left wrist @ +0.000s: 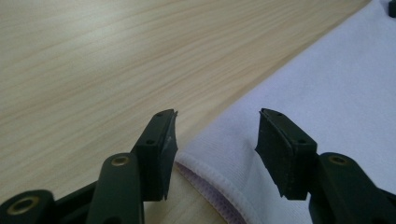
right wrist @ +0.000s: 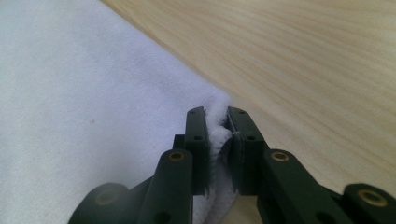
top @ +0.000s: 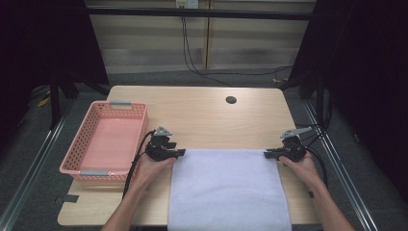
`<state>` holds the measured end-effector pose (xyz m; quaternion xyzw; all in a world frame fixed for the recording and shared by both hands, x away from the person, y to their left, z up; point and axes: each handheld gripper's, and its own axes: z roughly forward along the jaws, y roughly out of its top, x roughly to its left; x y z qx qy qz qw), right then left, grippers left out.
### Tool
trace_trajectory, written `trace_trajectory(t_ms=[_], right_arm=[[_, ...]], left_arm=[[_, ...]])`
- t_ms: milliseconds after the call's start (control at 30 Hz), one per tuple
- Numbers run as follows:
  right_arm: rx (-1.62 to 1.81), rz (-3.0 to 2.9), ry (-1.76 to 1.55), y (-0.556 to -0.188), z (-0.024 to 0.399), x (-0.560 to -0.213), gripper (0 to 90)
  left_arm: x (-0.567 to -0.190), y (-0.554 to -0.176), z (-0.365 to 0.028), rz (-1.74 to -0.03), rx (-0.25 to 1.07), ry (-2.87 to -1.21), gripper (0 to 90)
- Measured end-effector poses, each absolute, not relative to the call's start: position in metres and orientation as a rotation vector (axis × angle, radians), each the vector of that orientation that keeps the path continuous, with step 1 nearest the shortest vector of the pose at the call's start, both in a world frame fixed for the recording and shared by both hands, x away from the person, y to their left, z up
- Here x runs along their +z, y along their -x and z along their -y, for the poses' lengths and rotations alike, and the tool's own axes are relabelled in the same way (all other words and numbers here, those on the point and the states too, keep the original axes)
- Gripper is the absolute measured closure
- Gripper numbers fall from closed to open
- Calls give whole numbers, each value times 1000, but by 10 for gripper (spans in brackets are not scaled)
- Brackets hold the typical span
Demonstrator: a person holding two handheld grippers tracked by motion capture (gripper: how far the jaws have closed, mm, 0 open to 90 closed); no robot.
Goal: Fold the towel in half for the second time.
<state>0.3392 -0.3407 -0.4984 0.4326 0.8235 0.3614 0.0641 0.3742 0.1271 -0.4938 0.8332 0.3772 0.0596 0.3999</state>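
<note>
We count one pale wooden surface [top: 202,113] with rounded corners, and it carries everything else; it has one small dark round hole [top: 231,100] near its far edge.

Next in size comes one white rectangular terry towel [top: 228,190], spread flat on the near half of the surface, its near end reaching the near edge. Its two far corners lie well apart, one toward each of us.

One pink perforated plastic basket [top: 142,126] sits at the left side of the surface, just beside the towel's left edge but apart from it. It has two grey handles, one on the far rim and one on the near rim, and nothing lies inside it.

We hold two black tools, one in each hand. Our left hand-held gripper [left wrist: 217,140] rests at the towel's far left corner with its jaws standing apart; the hemmed corner of the cloth lies between them, yet neither pad presses on it. In the high view it sits between the basket and the towel [top: 179,153].

Our right hand-held gripper [right wrist: 217,126] is at the towel's far right corner [top: 267,155], its jaws drawn nearly together and pinching a bunched fold of the white cloth, which bulges up between the pads.
</note>
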Motion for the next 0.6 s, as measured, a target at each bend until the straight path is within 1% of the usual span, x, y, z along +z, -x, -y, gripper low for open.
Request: trace_trajectory(t_ms=[67,167,233,267,300,400,500,600], right_arm=[[1095,-2488,-1315,-339,341,-498,803],[1104,-2487,-1308,-339,341,-498,806],[1105,-2492,-1308,-339,342,-498,811],[1111,-2493,-1318,-339,342,-497,816],[1119,-2489,-1327,-339,342,-497,820],[1139,-2469,-1321,-338,343,-495,840],[1201,-2430,-1331,-334,345,-486,847],[1290,-2371,-1324,-334,351,-472,849]], left_arm=[[-498,-376,-127,-947,149,-2160,464],[-499,-377,-127,-955,124,-2157,480],[-499,-376,-125,-912,101,-2178,585],[-499,-376,-125,-900,68,-2189,683],[-499,-376,-124,-888,41,-2192,813],[-496,-376,-125,-901,22,-2161,834],[-482,-375,-132,-893,15,-2061,838],[-464,-373,-135,-860,53,-2014,839]])
